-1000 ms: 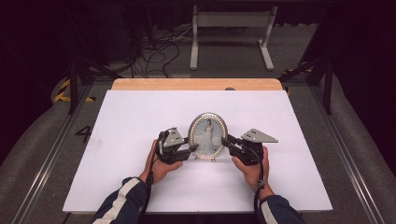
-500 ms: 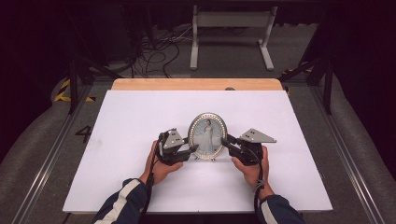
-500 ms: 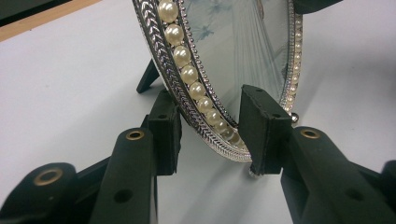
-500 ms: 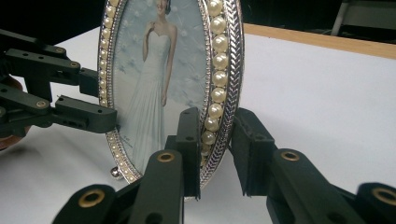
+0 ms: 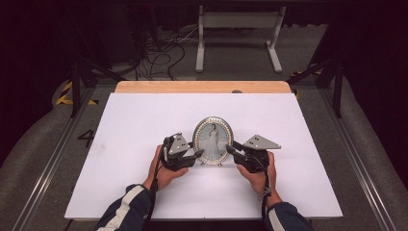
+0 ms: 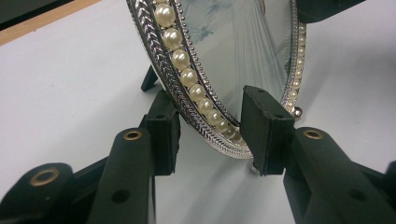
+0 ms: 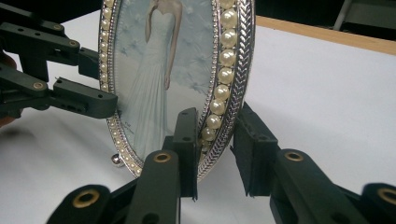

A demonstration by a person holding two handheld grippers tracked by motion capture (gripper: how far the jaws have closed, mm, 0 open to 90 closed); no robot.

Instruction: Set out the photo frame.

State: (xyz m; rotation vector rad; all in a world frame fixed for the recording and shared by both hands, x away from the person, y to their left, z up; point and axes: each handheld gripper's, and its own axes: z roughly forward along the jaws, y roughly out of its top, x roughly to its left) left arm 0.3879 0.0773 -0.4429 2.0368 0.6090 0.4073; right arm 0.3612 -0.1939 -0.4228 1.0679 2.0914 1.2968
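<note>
Oval pearl-rimmed picture frame (image 5: 212, 140) upright between loosened jaws of both hand-held grippers; no legible writing.

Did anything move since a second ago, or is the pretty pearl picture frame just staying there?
Hardly anything. The left gripper and right gripper have eased their jaws a little wider; the frame's rim sits between each pair, with gaps showing. The oval picture frame stands upright in the same spot on the white table, and both hands stayed put.
</note>
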